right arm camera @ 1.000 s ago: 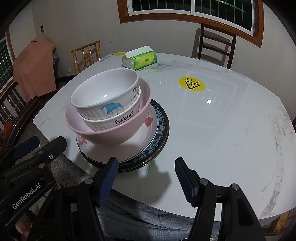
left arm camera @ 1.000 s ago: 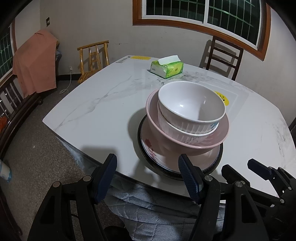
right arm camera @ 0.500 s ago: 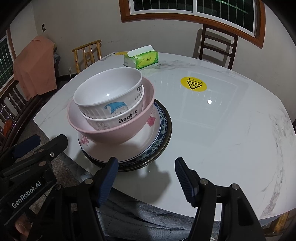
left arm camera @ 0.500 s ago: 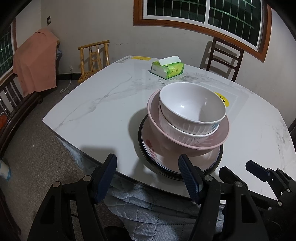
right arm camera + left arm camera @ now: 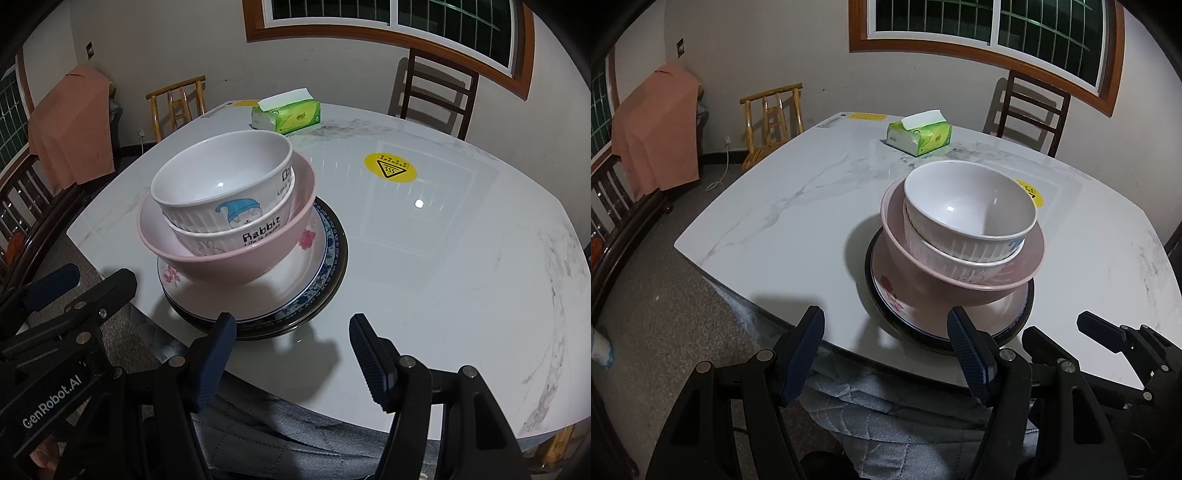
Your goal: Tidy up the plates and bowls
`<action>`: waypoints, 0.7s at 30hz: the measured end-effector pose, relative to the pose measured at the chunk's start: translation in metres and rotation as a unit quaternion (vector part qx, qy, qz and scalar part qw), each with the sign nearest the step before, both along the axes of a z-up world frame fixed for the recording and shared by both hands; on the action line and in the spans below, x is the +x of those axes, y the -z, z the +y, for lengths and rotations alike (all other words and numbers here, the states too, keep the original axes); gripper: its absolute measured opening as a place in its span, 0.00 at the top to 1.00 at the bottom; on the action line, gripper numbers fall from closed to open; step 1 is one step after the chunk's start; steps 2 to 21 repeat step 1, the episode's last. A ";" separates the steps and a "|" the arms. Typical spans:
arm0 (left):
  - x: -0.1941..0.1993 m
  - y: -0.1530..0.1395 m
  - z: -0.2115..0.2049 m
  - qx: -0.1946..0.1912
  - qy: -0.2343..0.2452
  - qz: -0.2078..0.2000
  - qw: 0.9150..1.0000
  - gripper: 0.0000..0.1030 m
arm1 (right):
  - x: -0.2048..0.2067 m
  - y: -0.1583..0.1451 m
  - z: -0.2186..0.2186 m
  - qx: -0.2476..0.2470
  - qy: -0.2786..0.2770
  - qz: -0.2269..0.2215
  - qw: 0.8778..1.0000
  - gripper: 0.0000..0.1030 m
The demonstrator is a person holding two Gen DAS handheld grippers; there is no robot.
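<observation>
Both claws, left (image 5: 886, 343) and right (image 5: 291, 345), agape, empty; bowls (image 5: 221, 184) nested on plates (image 5: 295, 295) (apparently three).

bowls (image 5: 229, 206) stacked on plates (image 5: 295, 295) | right gripper (image 5: 291, 339) jaws apart, empty

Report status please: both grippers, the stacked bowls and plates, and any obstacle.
Left gripper open, empty; right gripper open, empty. White ribbed bowls nested in pink bowl on stacked plates. Green tissue pack far behind, not blocking.

My left gripper (image 5: 884, 332) sits low in frame, jaws apart, nothing between. My right gripper (image 5: 291, 338) likewise, low centre, jaws apart and empty.
</observation>
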State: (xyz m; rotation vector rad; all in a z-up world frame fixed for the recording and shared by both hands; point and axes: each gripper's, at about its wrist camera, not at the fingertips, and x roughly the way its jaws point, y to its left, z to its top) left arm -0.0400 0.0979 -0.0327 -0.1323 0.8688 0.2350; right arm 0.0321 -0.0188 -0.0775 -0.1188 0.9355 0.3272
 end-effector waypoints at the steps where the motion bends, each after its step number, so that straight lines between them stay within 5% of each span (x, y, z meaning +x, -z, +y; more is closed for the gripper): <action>1: 0.000 -0.001 0.000 0.003 -0.001 -0.002 1.000 0.35 | 0.000 0.000 0.000 0.000 0.000 -0.001 1.000 0.36; 21: 0.000 -0.001 0.000 0.003 -0.001 -0.002 1.000 0.35 | 0.000 0.000 0.000 0.000 0.000 -0.001 1.000 0.36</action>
